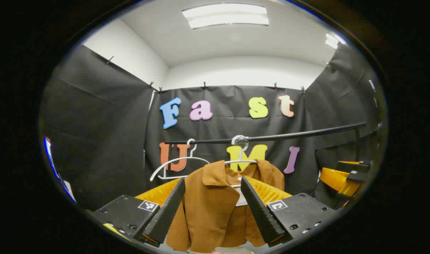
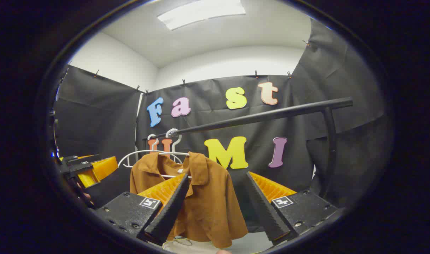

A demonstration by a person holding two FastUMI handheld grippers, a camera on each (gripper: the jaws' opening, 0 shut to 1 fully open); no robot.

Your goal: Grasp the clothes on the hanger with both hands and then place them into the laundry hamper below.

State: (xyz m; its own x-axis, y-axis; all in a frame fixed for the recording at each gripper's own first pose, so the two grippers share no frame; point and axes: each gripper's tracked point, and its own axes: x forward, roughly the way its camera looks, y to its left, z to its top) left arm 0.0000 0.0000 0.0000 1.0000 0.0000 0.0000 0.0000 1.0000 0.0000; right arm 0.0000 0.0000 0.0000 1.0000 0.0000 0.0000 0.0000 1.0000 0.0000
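A brown collared shirt (image 1: 208, 208) hangs on a white hanger (image 1: 240, 159) from a black rail (image 1: 299, 133). My left gripper (image 1: 213, 181) is open, its two black fingers framing the shirt's front just ahead of them, with no grip on the cloth. In the right gripper view the same shirt (image 2: 204, 201) hangs left of centre under the rail (image 2: 264, 114). My right gripper (image 2: 217, 175) is open too; its left finger overlaps the shirt's edge and its right finger stands apart from it. A pale rim (image 2: 179, 244), perhaps the hamper, peeks out below the shirt.
An empty white hanger (image 1: 172, 164) hangs on the rail left of the shirt. The rail's upright post (image 2: 330, 148) stands at the right. The right gripper's orange body (image 1: 343, 178) shows at the right edge, the left gripper's orange body (image 2: 95, 169) at the left edge.
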